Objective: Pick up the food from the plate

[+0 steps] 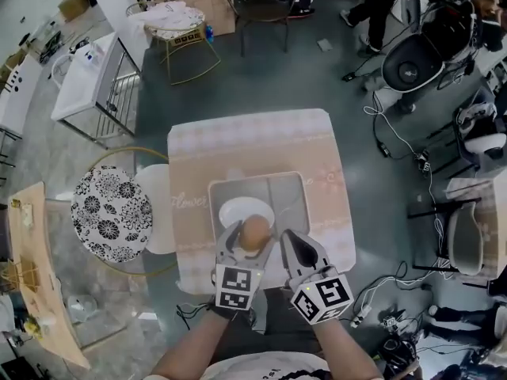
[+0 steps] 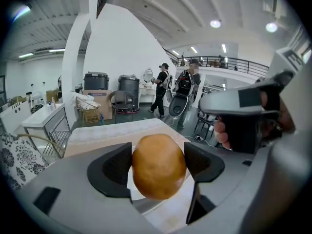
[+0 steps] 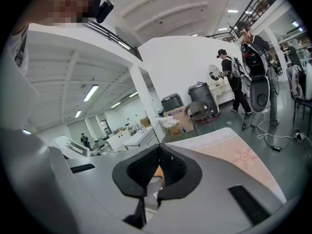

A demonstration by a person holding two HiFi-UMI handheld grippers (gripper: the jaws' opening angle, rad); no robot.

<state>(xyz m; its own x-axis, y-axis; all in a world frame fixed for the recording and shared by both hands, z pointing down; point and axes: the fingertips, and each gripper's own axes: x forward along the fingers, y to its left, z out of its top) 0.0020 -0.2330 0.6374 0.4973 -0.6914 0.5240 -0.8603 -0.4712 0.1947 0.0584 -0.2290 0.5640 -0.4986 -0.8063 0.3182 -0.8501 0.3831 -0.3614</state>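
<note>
Stood over a cloth-covered worktop (image 1: 261, 145) in an open hall. Gripped the round brown food (image 2: 158, 165) with the left gripper (image 1: 253, 242), squarely between both jaws and pinched at its flanks, seemingly for a steady lift off the white plate (image 1: 232, 212) below. Held the right gripper (image 1: 287, 242) pressed together, empty, just beside, probably to stay clear.

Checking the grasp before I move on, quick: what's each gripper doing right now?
Left gripper: closed on the round brown food.
Right gripper: closed, holding nothing.
</note>
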